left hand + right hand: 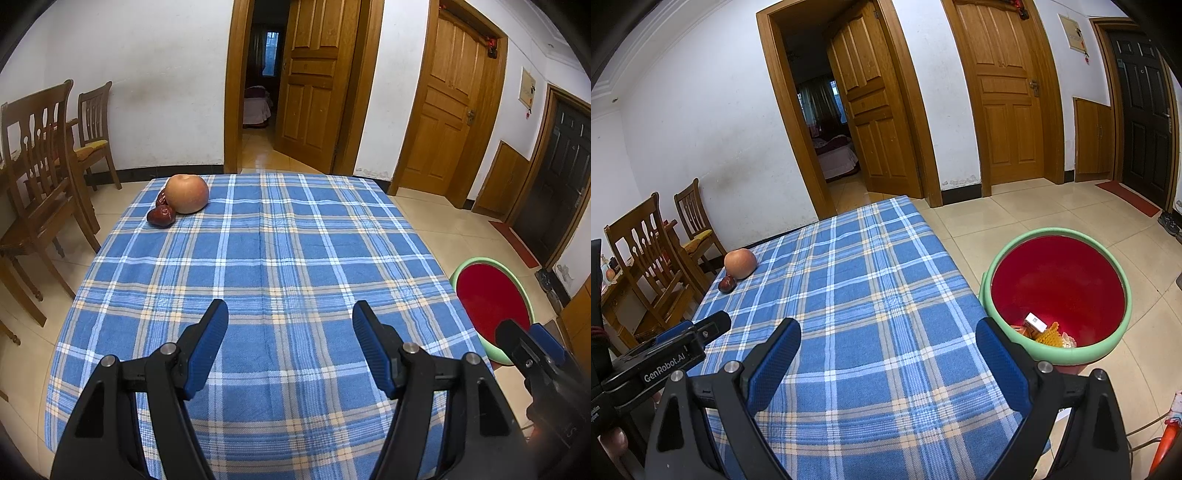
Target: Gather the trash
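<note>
Over the near end of the worktop (295, 258), the left gripper (290, 325) hangs with its jaws spread wide and nothing between them, blue pads facing each other above the blue plaid cloth (258, 369). Beside it the right gripper (888, 343) is also held with jaws spread and empty, near the worktop's right edge; its tip shows at the lower right of the left wrist view. Just off that right edge, on the tiled floor (1015, 218), stands the bin (1108, 269), green-rimmed and red inside. Trash (1043, 330) lies at its bottom: a small white-topped box, a yellow ridged piece and some orange and pale scraps. At the worktop's far left corner sits an apple (186, 193), with two dark red fruits (161, 216) touching it on its left. Beyond, wooden chairs (40, 177) stand by the white wall, and an open door (314, 81) leads to a dim room.
</note>
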### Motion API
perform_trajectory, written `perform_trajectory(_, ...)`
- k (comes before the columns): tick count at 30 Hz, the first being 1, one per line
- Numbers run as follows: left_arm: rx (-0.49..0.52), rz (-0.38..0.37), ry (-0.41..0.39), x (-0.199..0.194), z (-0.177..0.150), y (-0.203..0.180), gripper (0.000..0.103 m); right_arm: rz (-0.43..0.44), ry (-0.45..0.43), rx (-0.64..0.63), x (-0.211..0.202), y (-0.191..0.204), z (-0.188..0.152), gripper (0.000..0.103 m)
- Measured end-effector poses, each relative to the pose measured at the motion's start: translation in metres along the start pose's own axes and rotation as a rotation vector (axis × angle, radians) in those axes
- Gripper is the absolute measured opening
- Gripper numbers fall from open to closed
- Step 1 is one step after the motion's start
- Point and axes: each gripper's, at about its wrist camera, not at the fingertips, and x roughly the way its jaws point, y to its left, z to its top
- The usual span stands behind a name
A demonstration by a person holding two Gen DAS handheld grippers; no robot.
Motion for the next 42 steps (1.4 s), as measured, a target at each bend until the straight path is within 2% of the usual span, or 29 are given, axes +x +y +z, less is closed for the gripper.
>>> perform_trajectory(42, 0.002, -0.002, -0.002, -0.0013, -0.0004, -0.0036, 0.070, 0.000, -0.001, 0.000, 0.0003, -0.0001, -0.0008, 0.097)
